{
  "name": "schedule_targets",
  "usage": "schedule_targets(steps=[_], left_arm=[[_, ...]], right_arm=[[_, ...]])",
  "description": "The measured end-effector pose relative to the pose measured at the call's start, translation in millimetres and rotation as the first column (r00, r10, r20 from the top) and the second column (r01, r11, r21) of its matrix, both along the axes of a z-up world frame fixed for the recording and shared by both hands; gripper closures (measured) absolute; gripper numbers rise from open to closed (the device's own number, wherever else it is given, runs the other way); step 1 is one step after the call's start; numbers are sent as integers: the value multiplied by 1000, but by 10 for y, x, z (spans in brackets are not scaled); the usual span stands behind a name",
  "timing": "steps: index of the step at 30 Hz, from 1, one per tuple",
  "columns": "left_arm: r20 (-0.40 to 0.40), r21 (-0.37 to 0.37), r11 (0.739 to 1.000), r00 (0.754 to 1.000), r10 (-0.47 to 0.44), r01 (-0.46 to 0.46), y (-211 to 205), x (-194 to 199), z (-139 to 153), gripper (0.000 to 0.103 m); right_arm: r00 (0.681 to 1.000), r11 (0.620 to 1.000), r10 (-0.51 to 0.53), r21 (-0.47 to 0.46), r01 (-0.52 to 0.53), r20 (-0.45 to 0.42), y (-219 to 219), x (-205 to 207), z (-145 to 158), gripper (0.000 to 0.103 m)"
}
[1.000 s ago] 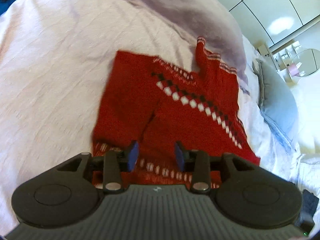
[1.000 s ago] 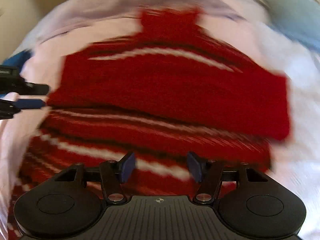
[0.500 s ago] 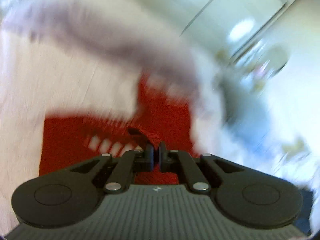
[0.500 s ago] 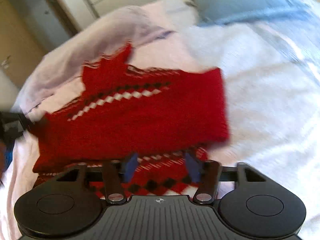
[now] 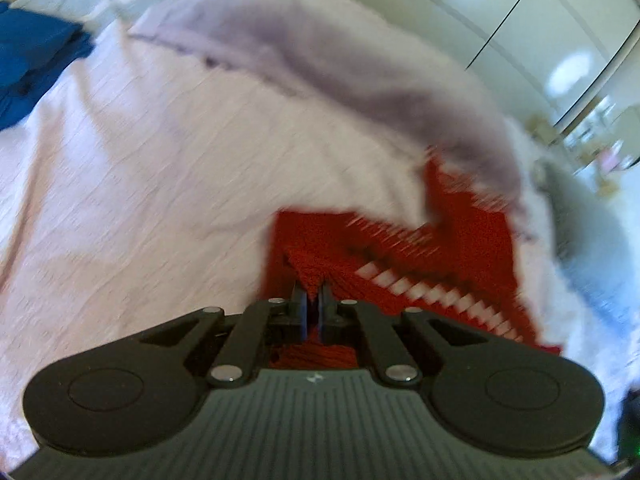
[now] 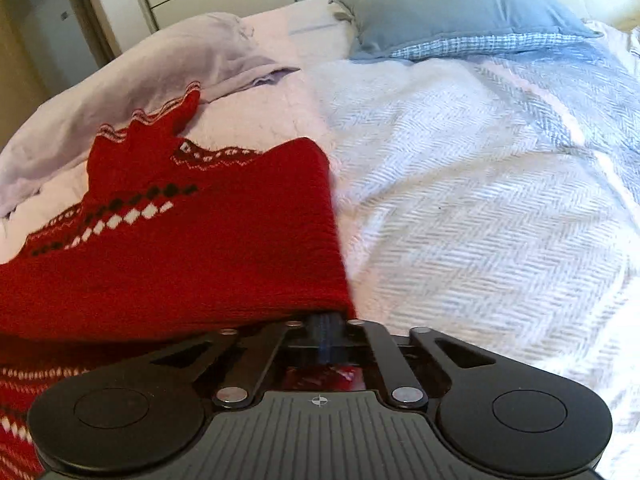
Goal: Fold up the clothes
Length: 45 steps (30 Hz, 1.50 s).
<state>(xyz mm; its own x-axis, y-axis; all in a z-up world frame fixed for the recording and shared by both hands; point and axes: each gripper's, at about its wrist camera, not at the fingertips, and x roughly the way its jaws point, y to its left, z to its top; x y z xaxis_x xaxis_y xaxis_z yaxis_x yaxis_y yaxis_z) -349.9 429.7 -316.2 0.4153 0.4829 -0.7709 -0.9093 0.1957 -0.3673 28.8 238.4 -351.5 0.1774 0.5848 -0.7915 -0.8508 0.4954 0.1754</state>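
A red knit sweater (image 6: 180, 256) with white and black diamond bands lies folded on the bed. My right gripper (image 6: 326, 330) is shut on the sweater's near right corner. In the left wrist view the sweater (image 5: 460, 256) shows blurred, and my left gripper (image 5: 313, 304) is shut on a pinch of its red fabric at the near left edge. Both hold the near edge of the cloth.
A pale pink bedspread (image 5: 160, 184) covers the bed. A lilac garment (image 6: 140, 76) lies bunched behind the sweater. A grey-blue pillow (image 6: 460, 4) and a white herringbone blanket (image 6: 480, 208) lie to the right. Blue cloth (image 5: 32, 52) sits far left. Wardrobe doors stand behind.
Both grippers were open a second ago and have closed on the sweater's near edge. Both views have swung up toward the head of the bed.
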Motion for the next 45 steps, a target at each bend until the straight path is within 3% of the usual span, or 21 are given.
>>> schedule_targets(steps=[2,6,11,13,16,19,20,21,23,25,29,32,34,37,39,42,45], left_arm=[[-44,-57,998,999,-12,10,4,-16,-253,100],[-95,-31,997,993,-70,68,25,26,-359,94],[-50,-29,998,997,-52,50,37,-77,-119,90],[-54,17,999,998,-41,42,1,-75,40,90],[-64,100,990,994,-90,96,-84,2,212,90],[-109,103,976,977,-181,192,-77,233,98,90],[-129,89,974,972,-198,210,-40,299,-19,90],[-154,74,974,967,-202,215,13,343,-159,88],[-214,48,976,957,-196,211,166,400,-397,89],[-210,69,977,960,-184,203,283,407,-339,93],[-190,144,973,970,-150,178,433,397,-82,92],[-108,142,976,982,-153,167,525,414,27,92],[-84,110,966,970,-226,235,538,537,-27,92],[-193,31,938,923,-333,345,531,778,-340,87],[-224,-4,944,920,-321,329,633,810,-470,92],[-163,28,964,953,-257,265,894,817,-296,92],[-135,80,966,963,-233,245,1238,993,-93,77]], right_arm=[[999,999,38,-28,-37,20,43,-32,-37,103],[998,995,67,-68,-67,-12,20,0,32,102],[995,990,95,-103,-96,-7,-98,-11,216,102],[995,991,93,-99,-89,36,-152,-53,352,101],[998,998,55,-8,-55,43,-167,-88,537,99],[998,997,64,51,-65,18,0,-91,487,78],[997,995,72,62,-72,14,91,-91,412,67],[997,994,79,72,-80,10,181,-91,338,63],[995,993,97,62,-98,27,371,-16,114,63],[995,995,96,22,-97,37,534,152,-54,63],[997,996,64,58,-66,41,638,461,81,63],[994,992,107,72,-107,-2,741,541,91,62],[989,987,141,80,-138,-37,815,583,82,62],[983,984,176,27,-175,-43,956,602,-44,62],[988,988,152,-18,-153,-22,1041,658,-116,62],[997,998,68,-6,-68,-29,1153,856,-13,62],[993,996,72,65,-66,-94,1422,1010,119,62]])
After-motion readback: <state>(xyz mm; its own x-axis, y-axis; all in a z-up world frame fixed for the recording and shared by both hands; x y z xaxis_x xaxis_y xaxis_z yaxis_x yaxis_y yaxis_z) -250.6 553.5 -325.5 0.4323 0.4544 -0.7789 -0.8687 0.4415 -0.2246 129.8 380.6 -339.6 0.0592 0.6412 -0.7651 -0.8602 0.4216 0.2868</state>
